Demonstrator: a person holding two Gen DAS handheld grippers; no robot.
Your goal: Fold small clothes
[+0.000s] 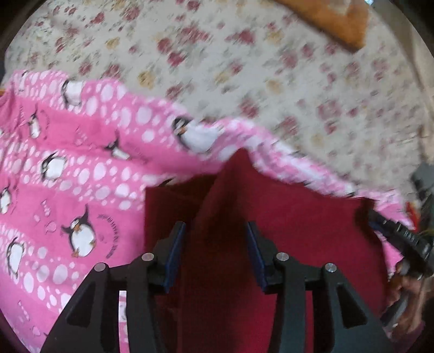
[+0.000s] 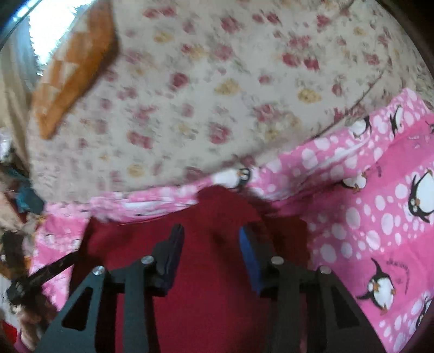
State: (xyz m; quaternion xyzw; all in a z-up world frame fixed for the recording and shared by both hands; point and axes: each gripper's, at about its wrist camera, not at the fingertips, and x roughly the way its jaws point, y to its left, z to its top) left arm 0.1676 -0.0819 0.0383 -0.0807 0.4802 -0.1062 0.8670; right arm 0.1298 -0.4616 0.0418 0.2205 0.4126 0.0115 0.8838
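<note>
A dark red garment (image 1: 298, 230) lies on a pink penguin-print cloth (image 1: 67, 168). A raised fold of the red cloth runs up between the fingers of my left gripper (image 1: 215, 230), whose jaws stand apart around it. In the right wrist view the red garment (image 2: 211, 271) fills the space under my right gripper (image 2: 210, 233), whose jaws also stand apart, with red cloth between them. The other gripper shows at the right edge of the left view (image 1: 401, 239) and at the left edge of the right view (image 2: 40, 274), at the garment's corners.
The pink penguin cloth (image 2: 379, 203) lies on a cream bedsheet with red and yellow flowers (image 1: 244, 68). An orange patterned cushion (image 1: 333, 19) lies at the far edge, also in the right view (image 2: 76, 73). A hand (image 1: 407, 298) holds the right gripper.
</note>
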